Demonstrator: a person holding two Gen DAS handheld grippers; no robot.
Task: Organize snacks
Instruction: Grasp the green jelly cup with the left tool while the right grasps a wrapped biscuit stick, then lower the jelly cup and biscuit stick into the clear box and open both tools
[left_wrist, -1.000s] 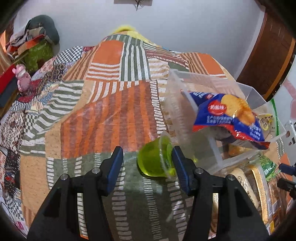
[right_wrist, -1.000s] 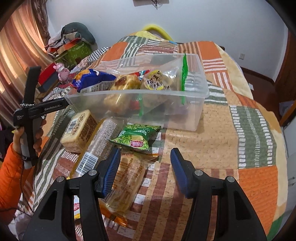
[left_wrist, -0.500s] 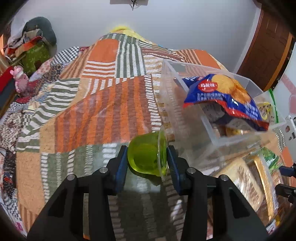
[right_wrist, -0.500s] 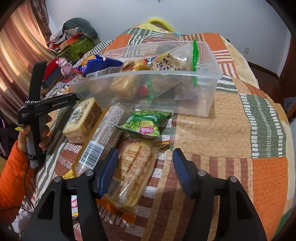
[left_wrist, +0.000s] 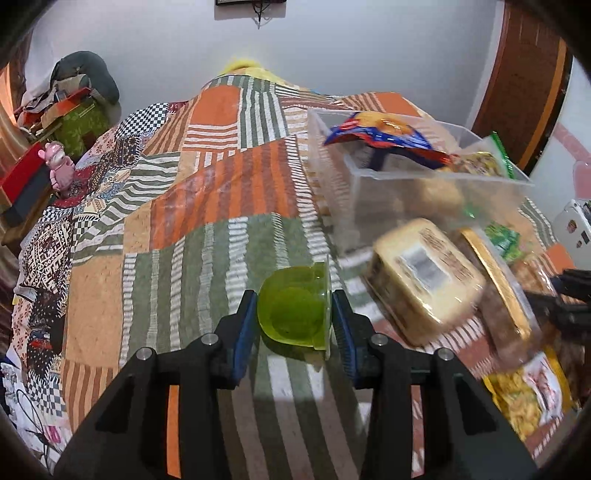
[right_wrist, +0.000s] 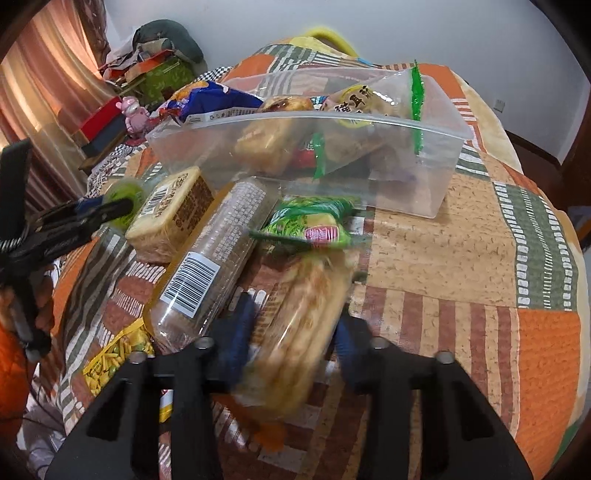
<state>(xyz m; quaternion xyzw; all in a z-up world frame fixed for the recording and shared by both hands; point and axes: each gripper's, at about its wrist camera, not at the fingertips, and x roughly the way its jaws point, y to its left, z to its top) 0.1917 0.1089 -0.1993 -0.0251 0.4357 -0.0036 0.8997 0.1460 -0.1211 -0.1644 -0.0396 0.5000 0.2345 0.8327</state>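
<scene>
My left gripper (left_wrist: 294, 320) is shut on a green jelly cup (left_wrist: 293, 311) lying on its side, held just above the patchwork cover; it also shows in the right wrist view (right_wrist: 122, 195). My right gripper (right_wrist: 291, 330) is open, its fingers on either side of a clear pack of bread rolls (right_wrist: 299, 325) on the cover. A clear plastic bin (right_wrist: 424, 162) behind holds a blue snack bag (right_wrist: 210, 99) and several other packets.
Loose snacks lie in front of the bin: a tan cake pack (right_wrist: 170, 218), a long clear biscuit tray (right_wrist: 218, 258), a green packet (right_wrist: 314, 221), a yellow bag (right_wrist: 114, 358). A pink toy (left_wrist: 59, 166) and boxes stand at the far left.
My left gripper closed on the green jelly cup and drew back from the bin. My right gripper moved forward and down around the bread roll pack, still open.
</scene>
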